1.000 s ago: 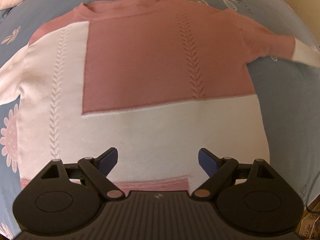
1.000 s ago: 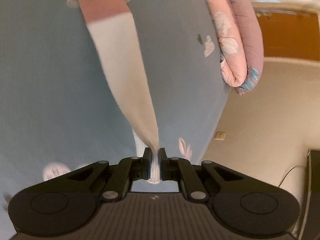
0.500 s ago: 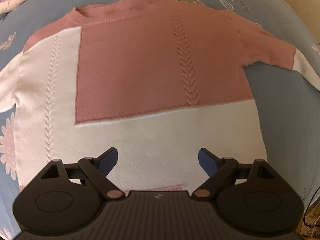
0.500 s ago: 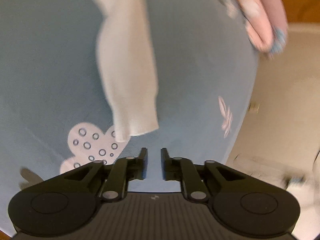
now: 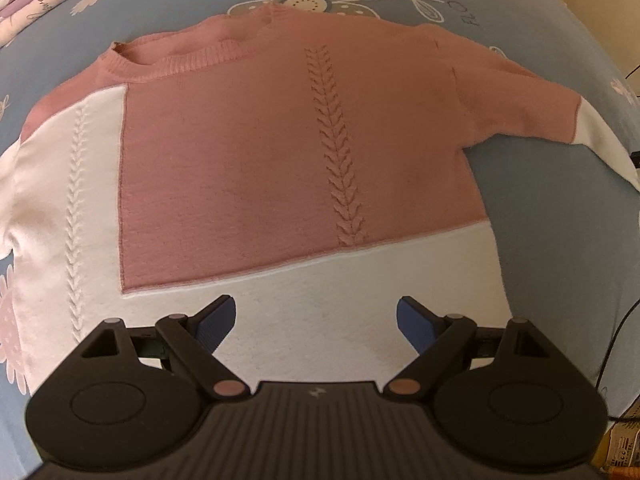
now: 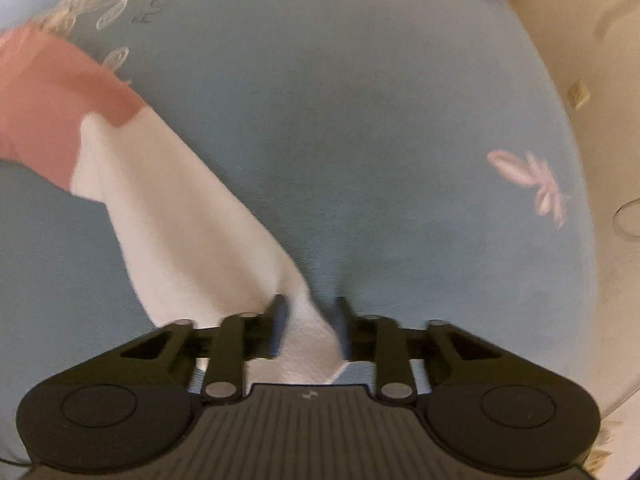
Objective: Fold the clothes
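Folding target: pink-and-white sweater [image 5: 280, 152], flat on the blue bedsheet [image 5: 560, 240].
Left gripper [image 5: 318, 320]: fingers spread wide over its white part, we hold nothing.
Right gripper [image 6: 310, 328]: jaws just closing, pinching the white sleeve [image 6: 192, 232].

Both tools are showing the same matte black build: the left gripper [image 5: 316, 320] is carrying dark blue ribbed pads [image 5: 216, 320] on angled link arms pinned with copper-toned rivets, two round housings flanking a ridged centre plate bearing a small pale logo. The right gripper [image 6: 308, 328] is wearing silver rivets and dark pads.
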The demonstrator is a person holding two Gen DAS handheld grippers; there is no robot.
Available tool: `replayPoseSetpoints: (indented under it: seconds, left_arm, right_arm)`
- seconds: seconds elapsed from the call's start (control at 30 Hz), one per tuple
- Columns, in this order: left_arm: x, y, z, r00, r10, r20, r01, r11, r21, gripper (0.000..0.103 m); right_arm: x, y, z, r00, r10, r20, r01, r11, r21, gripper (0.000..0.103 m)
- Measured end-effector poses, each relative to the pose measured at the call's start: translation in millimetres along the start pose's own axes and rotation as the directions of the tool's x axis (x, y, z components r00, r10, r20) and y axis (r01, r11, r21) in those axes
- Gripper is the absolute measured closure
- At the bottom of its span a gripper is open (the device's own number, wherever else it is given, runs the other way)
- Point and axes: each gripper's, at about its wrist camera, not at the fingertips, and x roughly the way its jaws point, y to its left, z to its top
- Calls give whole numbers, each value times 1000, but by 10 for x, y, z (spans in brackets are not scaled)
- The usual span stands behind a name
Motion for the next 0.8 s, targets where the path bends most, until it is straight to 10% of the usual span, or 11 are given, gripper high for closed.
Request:
replayPoseSetpoints:
  seconds: [0.27, 0.53, 0.7, 0.8]
  left_arm:
    - [-16, -60, 75, 1000, -15, 13, 15, 1000, 4, 15]
    - [-20, -123, 84, 999, -46, 26, 46, 999, 0, 16]
    - [-50, -85, 14, 999, -25, 30, 25, 1000, 0, 16]
    - [-50, -81, 45, 999, -22, 44, 22, 1000, -4, 16]
  right_arm:
    - [-222, 58, 296, 950, -280, 137, 290, 956, -53, 97]
    - [359, 200, 342, 912, -404, 79, 410, 905, -110, 94]
    - [-152, 315, 343, 911, -388, 142, 389, 921, 23, 67]
    - [-398, 505, 404, 952, -203, 228, 180, 977, 115, 63]
